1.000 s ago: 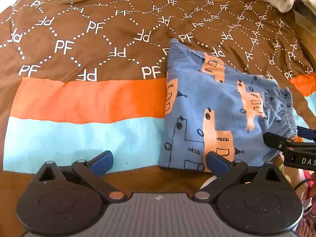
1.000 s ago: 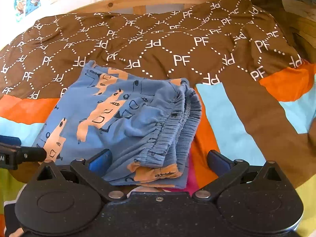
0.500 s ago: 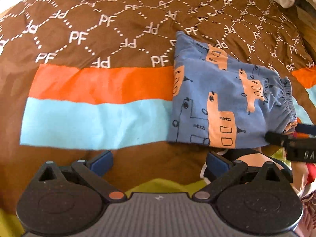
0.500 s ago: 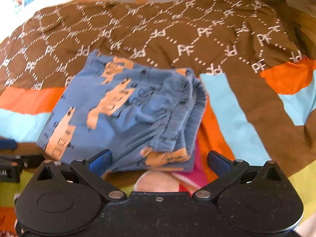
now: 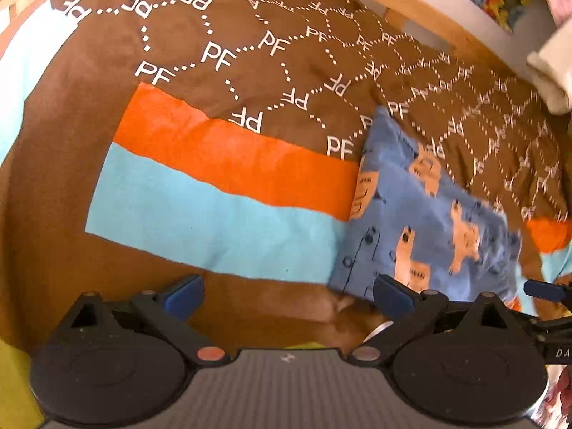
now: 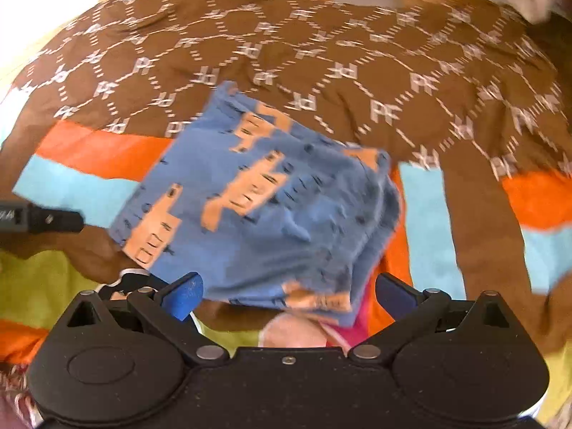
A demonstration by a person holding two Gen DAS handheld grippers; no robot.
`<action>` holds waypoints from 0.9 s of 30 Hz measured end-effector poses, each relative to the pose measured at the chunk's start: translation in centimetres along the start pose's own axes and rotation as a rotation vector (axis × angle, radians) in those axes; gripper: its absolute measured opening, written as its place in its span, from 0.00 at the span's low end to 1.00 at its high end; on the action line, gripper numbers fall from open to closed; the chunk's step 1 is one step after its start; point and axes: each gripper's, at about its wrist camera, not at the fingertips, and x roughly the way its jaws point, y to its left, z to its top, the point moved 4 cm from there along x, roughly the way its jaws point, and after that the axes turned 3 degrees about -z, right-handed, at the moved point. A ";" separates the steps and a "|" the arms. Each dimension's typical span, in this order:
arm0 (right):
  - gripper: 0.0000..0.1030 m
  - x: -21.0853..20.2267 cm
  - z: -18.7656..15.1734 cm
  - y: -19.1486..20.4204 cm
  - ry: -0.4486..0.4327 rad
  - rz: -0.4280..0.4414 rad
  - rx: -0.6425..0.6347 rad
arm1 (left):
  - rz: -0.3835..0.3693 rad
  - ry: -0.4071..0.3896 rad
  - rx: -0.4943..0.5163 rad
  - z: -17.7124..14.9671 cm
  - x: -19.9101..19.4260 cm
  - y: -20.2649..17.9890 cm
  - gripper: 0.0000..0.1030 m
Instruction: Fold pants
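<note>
Folded blue pants [image 6: 264, 207], laid on the brown patterned bedspread [image 6: 357, 82]: found directly ahead of the right gripper [image 6: 286, 291], right of the left gripper [image 5: 286, 291]; both are held wide apart, nothing gripped.

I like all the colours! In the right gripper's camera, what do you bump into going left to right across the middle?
Left gripper poking in → light blue stripe of the blanket → folded blue pants → narrow orange stripe → light blue stripe → brown strip → orange patch.
</note>
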 end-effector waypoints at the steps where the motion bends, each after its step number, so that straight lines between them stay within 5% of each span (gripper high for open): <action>1: 0.99 0.0 0.6 0.1 0.007 0.014 -0.031 | -0.010 -0.004 -0.008 0.1 0.1 0.1 1.00; 6: 0.99 -0.1 3.4 -0.2 -0.001 0.043 -0.204 | -0.028 -0.035 0.010 0.3 0.7 -0.1 1.00; 11: 0.99 0.7 5.2 -1.8 -0.023 0.071 -0.244 | -0.047 -0.091 0.039 1.0 0.8 -0.6 1.00; 20: 0.99 0.5 6.2 -6.5 -0.146 0.101 -0.145 | -0.174 -0.113 0.263 2.5 2.9 -3.3 1.00; 27: 0.99 2.2 5.3 -8.9 -0.193 0.148 0.005 | -0.238 -0.146 0.201 2.6 4.0 -2.9 1.00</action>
